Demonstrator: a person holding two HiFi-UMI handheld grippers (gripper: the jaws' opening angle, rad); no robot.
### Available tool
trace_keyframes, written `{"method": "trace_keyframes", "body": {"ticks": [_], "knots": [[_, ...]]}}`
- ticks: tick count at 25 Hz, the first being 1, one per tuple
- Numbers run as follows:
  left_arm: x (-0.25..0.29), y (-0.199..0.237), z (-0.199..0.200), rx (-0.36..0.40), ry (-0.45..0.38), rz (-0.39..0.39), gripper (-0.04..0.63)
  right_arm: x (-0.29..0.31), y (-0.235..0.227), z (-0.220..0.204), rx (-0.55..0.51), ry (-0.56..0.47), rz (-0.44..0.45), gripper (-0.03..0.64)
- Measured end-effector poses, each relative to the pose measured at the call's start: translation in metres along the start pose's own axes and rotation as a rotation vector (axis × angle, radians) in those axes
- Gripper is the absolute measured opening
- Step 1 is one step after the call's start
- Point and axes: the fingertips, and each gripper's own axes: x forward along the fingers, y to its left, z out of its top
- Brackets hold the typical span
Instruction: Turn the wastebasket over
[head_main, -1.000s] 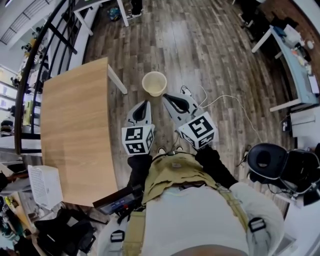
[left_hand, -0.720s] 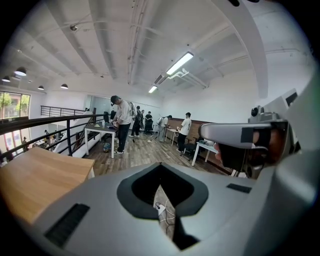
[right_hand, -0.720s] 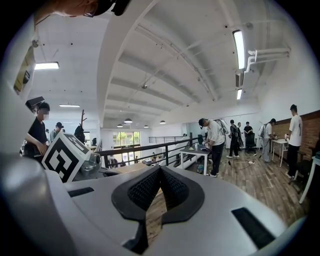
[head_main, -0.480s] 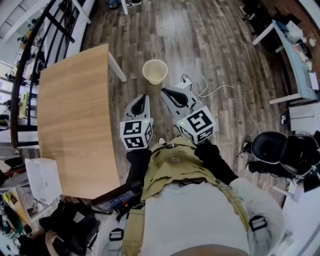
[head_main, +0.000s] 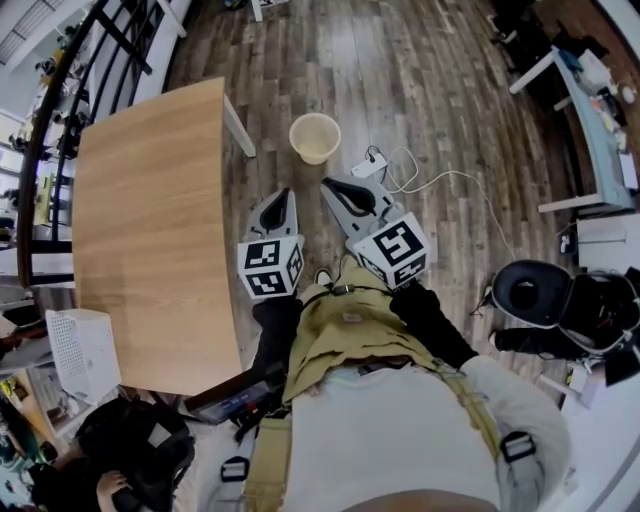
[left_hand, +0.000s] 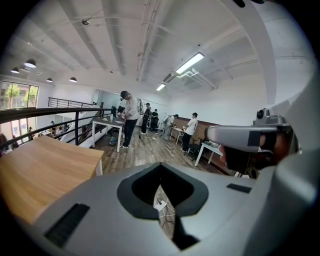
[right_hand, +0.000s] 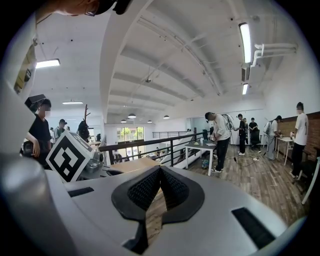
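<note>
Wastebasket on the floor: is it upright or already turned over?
Upright: the head view looks down into the open round mouth of the wastebasket, its pale inside facing up, standing on the wood floor.

Bright ceiling strip light, fisheye-warped edges.

Open-plan office/lab workspace. Black railing (left_hand: 75, 117) runs left of the left claw (head_main: 284, 195). White desks (left_hand: 114, 121) stand ahead of it, with people (left_hand: 131, 115) working at them. Plank floor (head_main: 400, 80), strip lights (left_hand: 190, 63) on a bare ceiling. Office chair (head_main: 535, 295) to the right of the right claw (head_main: 332, 184), power strip (head_main: 368, 167) just ahead of it.
</note>
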Motion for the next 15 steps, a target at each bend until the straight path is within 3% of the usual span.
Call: {"method": "trace_keyframes", "body": {"ticks": [8, 15], "knots": [[0.038, 0.023, 0.006, -0.024, 0.015, 0.066, 0.002, 0.040, -0.033, -0.003, 0.005, 0.006, 0.073, 0.021], [0.121, 0.050, 0.042, -0.023, 0.015, 0.129, 0.002, 0.096, -0.111, 0.016, 0.009, -0.030, 0.124, 0.021]]}}
